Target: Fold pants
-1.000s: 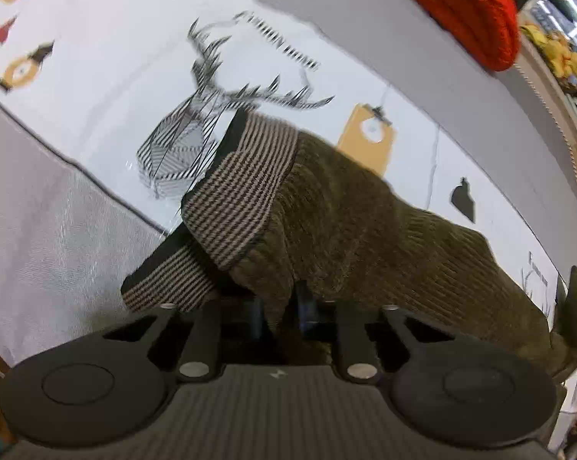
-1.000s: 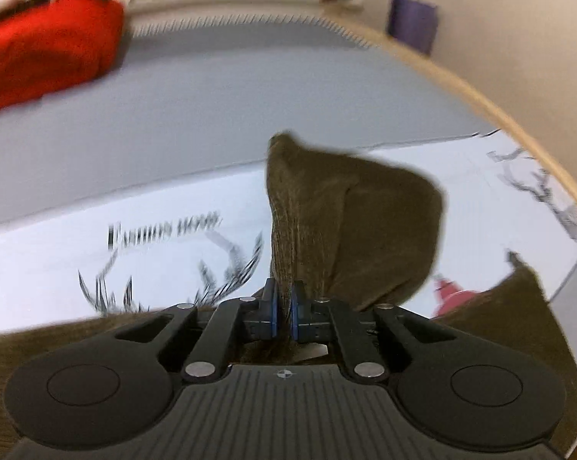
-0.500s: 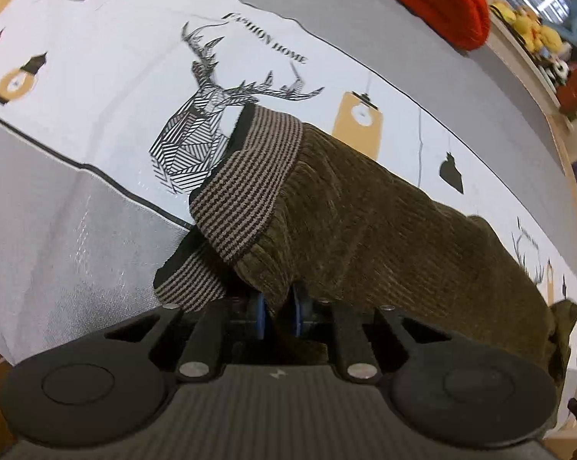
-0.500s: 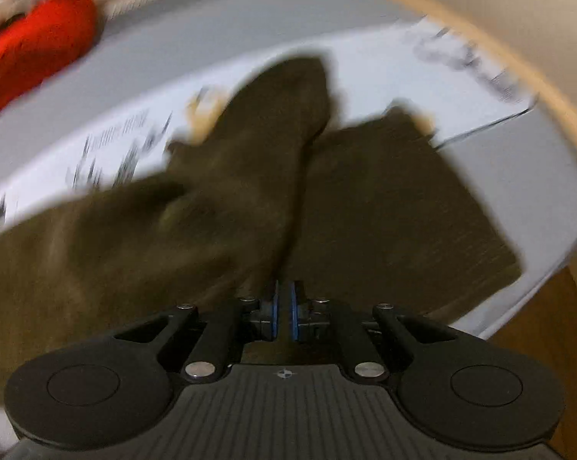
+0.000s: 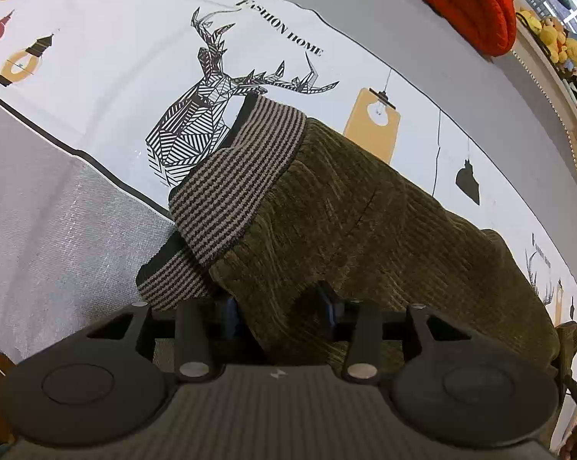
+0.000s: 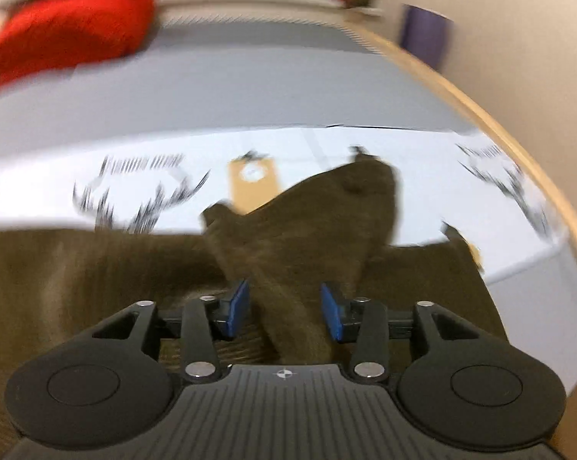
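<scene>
Letting go together, the left gripper (image 5: 278,312) and right gripper (image 6: 284,308) are opening around bunched folds of the olive corduroy pants (image 5: 384,222) on the printed desk cloth (image 5: 108,88), where loose fabric could snag a pad and spring unfolded.

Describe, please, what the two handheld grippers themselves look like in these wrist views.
Both the left gripper and right gripper are matte black: a ribbed body with a small centre mark, two round discs, silver pivot pins, and blue pads on the jaws. No cables or sleeves show.
</scene>
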The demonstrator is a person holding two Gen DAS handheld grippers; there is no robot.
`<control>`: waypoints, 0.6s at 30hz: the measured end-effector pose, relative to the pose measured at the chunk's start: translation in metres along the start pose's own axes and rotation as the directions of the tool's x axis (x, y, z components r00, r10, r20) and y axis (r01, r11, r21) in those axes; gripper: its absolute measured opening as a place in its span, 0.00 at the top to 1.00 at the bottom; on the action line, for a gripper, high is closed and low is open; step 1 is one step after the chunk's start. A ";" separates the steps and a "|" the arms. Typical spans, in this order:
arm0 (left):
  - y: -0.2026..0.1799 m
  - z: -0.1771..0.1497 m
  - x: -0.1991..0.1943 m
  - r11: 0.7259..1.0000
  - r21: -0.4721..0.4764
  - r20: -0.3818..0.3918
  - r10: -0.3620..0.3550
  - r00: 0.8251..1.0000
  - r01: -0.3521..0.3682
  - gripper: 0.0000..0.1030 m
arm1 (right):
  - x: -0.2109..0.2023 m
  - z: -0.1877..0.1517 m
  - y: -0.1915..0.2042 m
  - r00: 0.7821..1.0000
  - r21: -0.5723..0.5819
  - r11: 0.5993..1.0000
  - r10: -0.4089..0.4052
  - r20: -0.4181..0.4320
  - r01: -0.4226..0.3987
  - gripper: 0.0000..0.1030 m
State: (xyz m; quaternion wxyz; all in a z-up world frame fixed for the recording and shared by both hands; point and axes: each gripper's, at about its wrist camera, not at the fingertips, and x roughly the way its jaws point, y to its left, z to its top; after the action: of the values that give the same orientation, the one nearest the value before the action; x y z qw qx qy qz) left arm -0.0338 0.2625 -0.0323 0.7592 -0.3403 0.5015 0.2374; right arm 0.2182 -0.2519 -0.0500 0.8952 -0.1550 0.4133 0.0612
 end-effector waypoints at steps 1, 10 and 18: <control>-0.001 0.001 0.001 1.000 0.004 -0.005 -0.001 1.000 0.001 0.51 | 0.006 0.001 0.009 1.000 -0.039 0.999 -0.011 -0.009 0.011 0.55; -0.001 0.005 0.005 0.999 0.017 0.001 0.027 1.000 -0.027 0.75 | 0.022 0.019 -0.007 0.984 0.031 0.984 -0.178 0.017 0.178 0.92; -0.005 -0.007 -0.028 0.993 0.103 0.095 -0.068 0.993 0.058 0.88 | -0.082 -0.049 -0.160 0.958 0.779 0.625 -0.248 0.143 0.046 0.94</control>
State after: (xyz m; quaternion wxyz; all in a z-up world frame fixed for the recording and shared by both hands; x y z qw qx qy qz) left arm -0.0454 0.2540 -0.0067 0.8062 -0.3052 0.4638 0.2044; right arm 0.1675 -0.4177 0.0182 0.9200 0.2153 0.2762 -0.1761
